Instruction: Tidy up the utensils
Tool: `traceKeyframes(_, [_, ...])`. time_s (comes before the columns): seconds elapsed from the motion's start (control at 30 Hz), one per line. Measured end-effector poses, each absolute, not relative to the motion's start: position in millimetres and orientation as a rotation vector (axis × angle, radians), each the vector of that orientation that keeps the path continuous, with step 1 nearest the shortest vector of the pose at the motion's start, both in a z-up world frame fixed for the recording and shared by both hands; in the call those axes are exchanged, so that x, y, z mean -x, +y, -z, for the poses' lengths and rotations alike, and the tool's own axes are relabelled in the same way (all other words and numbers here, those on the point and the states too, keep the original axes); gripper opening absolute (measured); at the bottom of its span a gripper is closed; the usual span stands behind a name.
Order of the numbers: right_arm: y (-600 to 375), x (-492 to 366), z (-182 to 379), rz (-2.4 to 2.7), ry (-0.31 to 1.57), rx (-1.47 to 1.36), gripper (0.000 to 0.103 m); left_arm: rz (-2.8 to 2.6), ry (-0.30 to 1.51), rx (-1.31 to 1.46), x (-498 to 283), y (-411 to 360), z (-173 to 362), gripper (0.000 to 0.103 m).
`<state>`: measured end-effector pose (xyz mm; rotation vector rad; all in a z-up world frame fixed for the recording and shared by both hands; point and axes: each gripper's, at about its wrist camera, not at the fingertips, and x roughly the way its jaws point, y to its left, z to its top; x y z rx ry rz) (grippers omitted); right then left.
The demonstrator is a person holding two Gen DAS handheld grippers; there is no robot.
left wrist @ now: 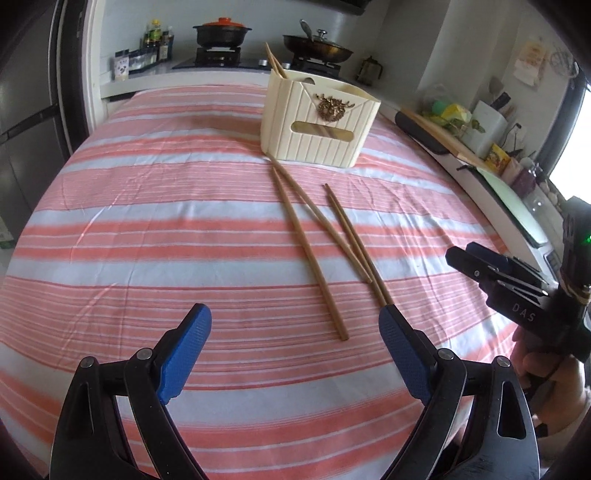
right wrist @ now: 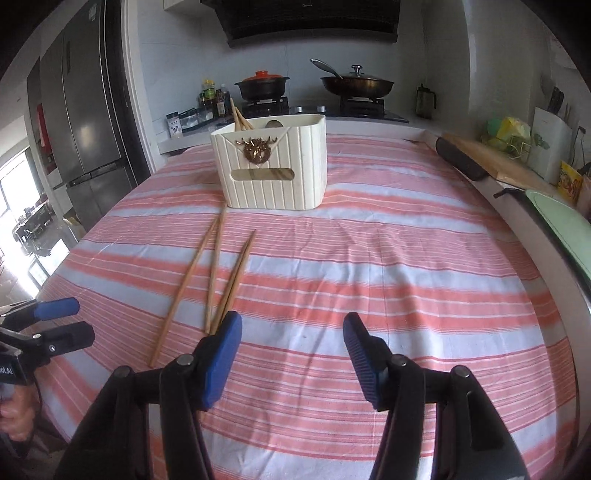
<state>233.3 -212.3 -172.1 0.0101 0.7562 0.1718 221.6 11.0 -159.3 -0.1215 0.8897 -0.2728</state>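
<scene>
Small home kitchen, daylight coming in from both sides

The table wears a pink and pale blue striped cloth (right wrist: 388,258). Behind it there's a gas hob with a black clay pot with an orange lid (right wrist: 262,85) and a lidded wok (right wrist: 356,84), range hood (right wrist: 314,18) overhead. Big steel fridge (right wrist: 88,122) on the left, sauce bottles (right wrist: 212,98) next to the hob, a wooden cutting board (right wrist: 491,157) on the right counter. Walls are plain white.

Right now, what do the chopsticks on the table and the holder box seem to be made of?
The chopsticks look like wood or bamboo: matte tan, no shine. The holder box seems cream plastic with moulded vertical ribs; possibly ceramic. Its front ornament looks like gold-coloured metal, since it glints.
</scene>
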Motion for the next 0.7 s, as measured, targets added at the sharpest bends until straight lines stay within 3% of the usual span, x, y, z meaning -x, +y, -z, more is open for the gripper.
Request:
traceKeyframes(0.43, [-209.7, -241.6, 189.7, -0.202, 0.799, -0.04, 0.058, 0.252, 0.914, 0.092, -237.2, 11.6, 166.0, 0.094])
traceKeyframes(0.7, [-232.4, -238.0, 185.6, -0.165, 0.783, -0.061, 0.058, 0.111, 0.942, 0.077, -315.9, 115.4, 197.0, 0.097])
